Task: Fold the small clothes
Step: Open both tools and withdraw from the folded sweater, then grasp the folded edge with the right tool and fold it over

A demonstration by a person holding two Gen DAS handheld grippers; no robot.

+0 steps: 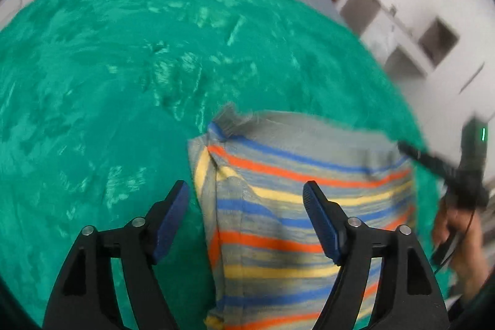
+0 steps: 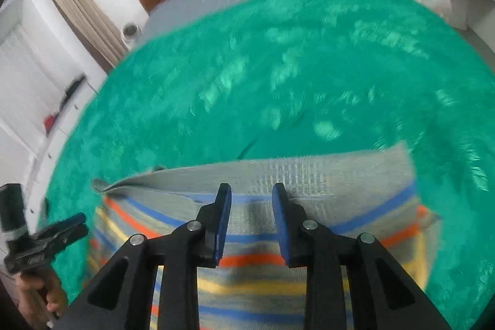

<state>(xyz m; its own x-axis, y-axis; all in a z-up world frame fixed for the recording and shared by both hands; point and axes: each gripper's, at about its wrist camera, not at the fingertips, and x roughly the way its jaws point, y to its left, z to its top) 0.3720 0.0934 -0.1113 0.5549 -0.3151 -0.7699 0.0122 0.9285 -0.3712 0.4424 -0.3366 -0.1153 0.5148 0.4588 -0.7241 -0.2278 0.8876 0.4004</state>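
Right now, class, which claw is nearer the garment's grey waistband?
Right. The right claw hovers open just over the grey waistband; the left claw is open over the striped garment's side edge, farther back.

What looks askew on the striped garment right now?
The striped garment lies on the green blanket with its grey waistband peeled up at the left corner, so that edge is not flat. Nothing looks damaged.

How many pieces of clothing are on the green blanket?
1: a striped garment lying on the green blanket, just ahead of both tongs. Anything beneath it or outside both views would be hidden.
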